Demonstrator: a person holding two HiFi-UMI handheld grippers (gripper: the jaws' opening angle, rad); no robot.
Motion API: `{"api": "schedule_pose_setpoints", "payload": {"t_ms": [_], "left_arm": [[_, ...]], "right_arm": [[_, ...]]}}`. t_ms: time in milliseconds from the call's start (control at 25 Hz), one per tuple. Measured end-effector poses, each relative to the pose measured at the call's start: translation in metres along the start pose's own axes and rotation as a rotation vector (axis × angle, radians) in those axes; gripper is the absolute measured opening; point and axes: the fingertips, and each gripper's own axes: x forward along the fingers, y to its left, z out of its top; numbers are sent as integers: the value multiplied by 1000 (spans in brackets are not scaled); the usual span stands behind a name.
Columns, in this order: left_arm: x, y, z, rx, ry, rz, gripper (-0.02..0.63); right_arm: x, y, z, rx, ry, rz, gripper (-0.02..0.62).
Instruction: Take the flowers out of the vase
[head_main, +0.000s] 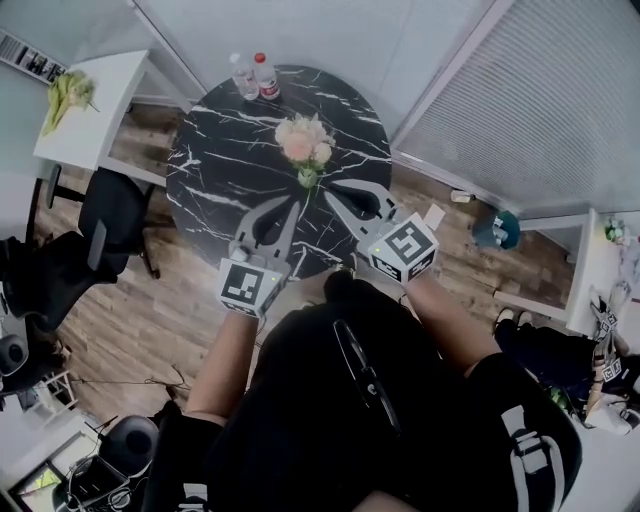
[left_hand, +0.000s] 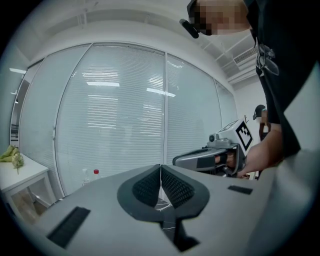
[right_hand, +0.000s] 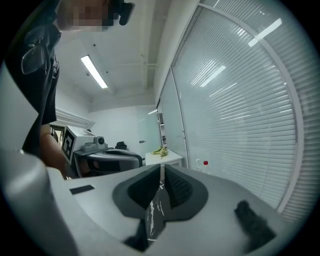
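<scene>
The grey left tool and right tool hover shut and empty, near the pale pink flowers in a small greenish vase mid round black marble surface. I'd open one, pinch the stems low and steady the vase.

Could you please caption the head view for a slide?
Left gripper and right gripper, both shut and empty, point at the pink flowers on the black marble table.

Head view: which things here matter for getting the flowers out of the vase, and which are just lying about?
For the job: flowers, vase, left gripper, right gripper, both shut and empty.

Lying about: two bottles on the black table, green bundle on the white side table, black chair.
</scene>
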Motion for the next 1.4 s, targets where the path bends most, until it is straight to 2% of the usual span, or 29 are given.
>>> {"api": "schedule_pose_setpoints", "payload": {"t_ms": [200, 360, 640, 760, 840, 1160, 1400], "left_arm": [[21, 8, -3, 6, 26, 30, 14], [34, 15, -11, 4, 41, 20, 14], [40, 30, -27, -1, 57, -10, 14], [45, 40, -37, -4, 66, -38, 14], [48, 46, -47, -4, 72, -67, 14], [52, 79, -80, -57, 105, -142, 14], [57, 100, -110, -72, 128, -203, 14]], "right_arm": [[8, -21, -5, 20, 2, 29, 21], [13, -38, -15, 36, 5, 50, 23], [19, -49, -41, 62, 55, 2, 26], [25, -54, -55, 79, 79, -48, 54], [28, -58, -63, 95, 86, -110, 97], [51, -67, -104, 189, 145, -296, 192], [71, -77, -131, 236, 163, -417, 239]]}}
